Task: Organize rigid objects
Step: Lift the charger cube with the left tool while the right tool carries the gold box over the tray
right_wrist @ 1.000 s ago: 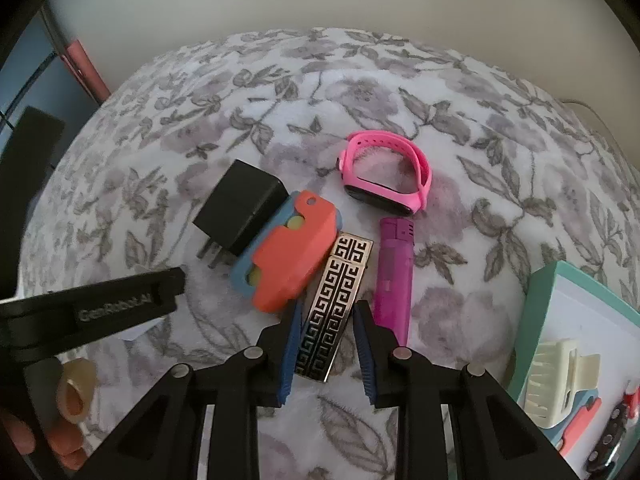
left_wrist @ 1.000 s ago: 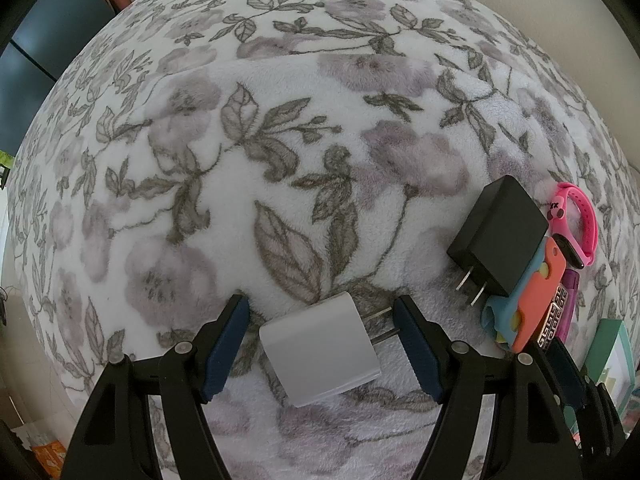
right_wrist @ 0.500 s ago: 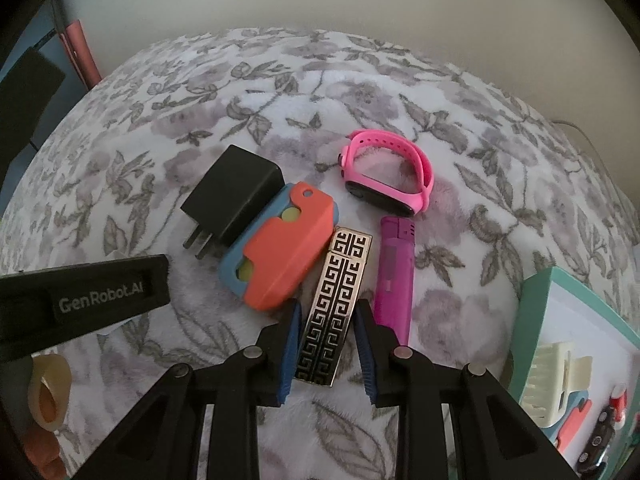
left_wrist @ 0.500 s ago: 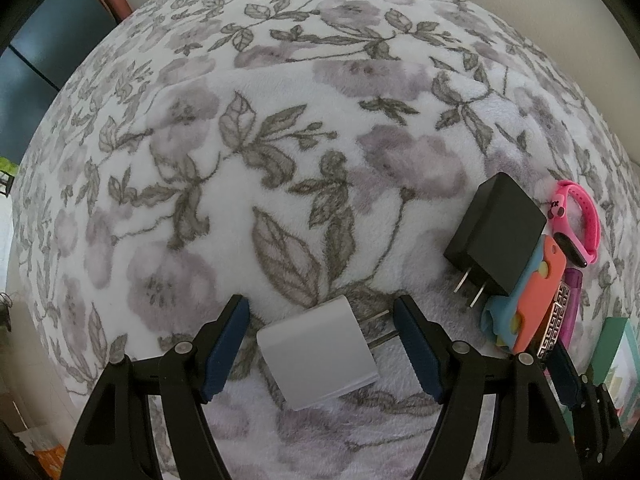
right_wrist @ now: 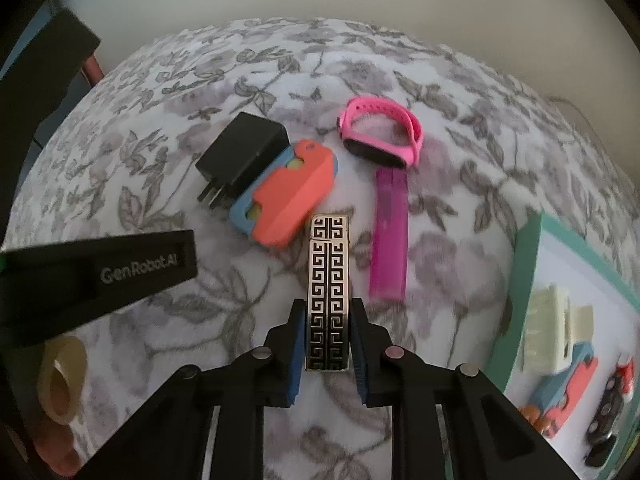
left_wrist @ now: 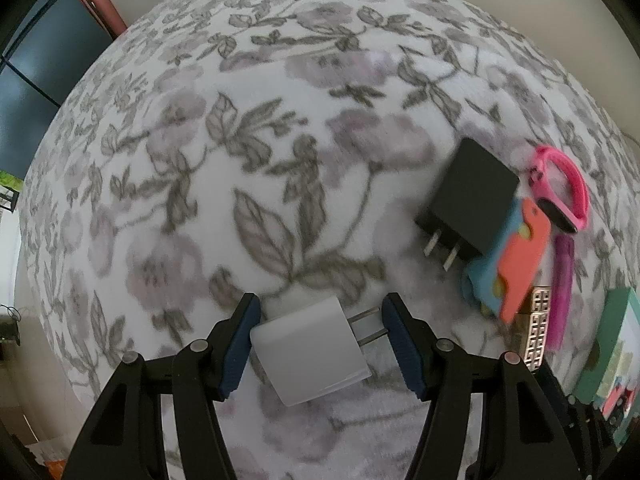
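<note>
The left gripper (left_wrist: 320, 338) is seen with its jaws closing around a white charger (left_wrist: 310, 354); the left pad appears to touch the charger body, while the right pad is at the tips of the two prongs, and firm pressure cannot be confirmed. The charger lies flat on the floral blanket (left_wrist: 248, 152) covering the counter. The right gripper (right_wrist: 329, 344) is pressed together on the near end of a metal lighter with a black key pattern (right_wrist: 329, 280), both blue pads bearing on its long sides, the lighter pointing away from the camera. Just beside the lighter, to its left, an orange and blue utility knife (right_wrist: 288, 196) is noted, overlapping a black charger (right_wrist: 240, 152) whose prongs face the viewer. To the right of the lighter a translucent purple lighter (right_wrist: 388, 232) lies lengthwise, with a pink wristband (right_wrist: 380, 136) at its far end. At the right edge a teal-rimmed tray (right_wrist: 532, 248) is recorded, holding a cream hair clip (right_wrist: 552, 328) and other small items too blurred to identify. The body of the left gripper unit, marked with lettering, crosses the left of the right wrist view.
</note>
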A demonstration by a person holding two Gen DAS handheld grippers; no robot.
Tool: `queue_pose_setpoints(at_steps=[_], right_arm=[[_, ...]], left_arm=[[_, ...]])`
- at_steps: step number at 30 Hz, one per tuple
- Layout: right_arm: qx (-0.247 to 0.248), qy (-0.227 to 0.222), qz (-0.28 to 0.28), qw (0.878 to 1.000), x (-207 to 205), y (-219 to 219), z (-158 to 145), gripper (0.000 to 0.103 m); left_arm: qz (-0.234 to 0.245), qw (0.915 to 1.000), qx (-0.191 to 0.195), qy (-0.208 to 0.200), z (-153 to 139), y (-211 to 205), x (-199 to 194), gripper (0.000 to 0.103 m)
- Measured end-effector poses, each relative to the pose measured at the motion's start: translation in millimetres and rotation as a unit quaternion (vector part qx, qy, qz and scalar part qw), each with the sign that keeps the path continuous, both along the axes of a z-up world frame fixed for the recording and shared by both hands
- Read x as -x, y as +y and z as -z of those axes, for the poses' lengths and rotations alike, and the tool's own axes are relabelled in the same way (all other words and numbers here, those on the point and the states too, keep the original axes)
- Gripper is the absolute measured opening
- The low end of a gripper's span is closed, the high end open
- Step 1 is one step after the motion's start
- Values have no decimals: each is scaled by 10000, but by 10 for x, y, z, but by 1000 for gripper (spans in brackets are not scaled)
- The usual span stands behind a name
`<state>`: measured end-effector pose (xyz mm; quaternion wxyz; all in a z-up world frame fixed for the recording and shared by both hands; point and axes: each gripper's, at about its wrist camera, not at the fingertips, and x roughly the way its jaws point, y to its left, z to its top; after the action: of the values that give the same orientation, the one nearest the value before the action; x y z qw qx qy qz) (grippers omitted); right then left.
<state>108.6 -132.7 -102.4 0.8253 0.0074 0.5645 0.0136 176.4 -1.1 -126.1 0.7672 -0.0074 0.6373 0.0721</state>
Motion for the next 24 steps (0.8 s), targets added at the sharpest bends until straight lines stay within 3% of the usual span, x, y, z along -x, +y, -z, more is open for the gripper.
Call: queue_pose_setpoints(at_steps=[9,20,24], right_arm=[[-433,-24,289,9986,226,-180,-109,22],[-1062,-297,802,9907,521,-606,-465,22],[-1041,-530,1005,9881,643,-793,-660,22]], left_arm=[[-94,9996,244,78,-103,-173,288,65],[230,9973,442,-544,-779,-661,558,65],[480,9950,462,-750,-998,-800,667,65]])
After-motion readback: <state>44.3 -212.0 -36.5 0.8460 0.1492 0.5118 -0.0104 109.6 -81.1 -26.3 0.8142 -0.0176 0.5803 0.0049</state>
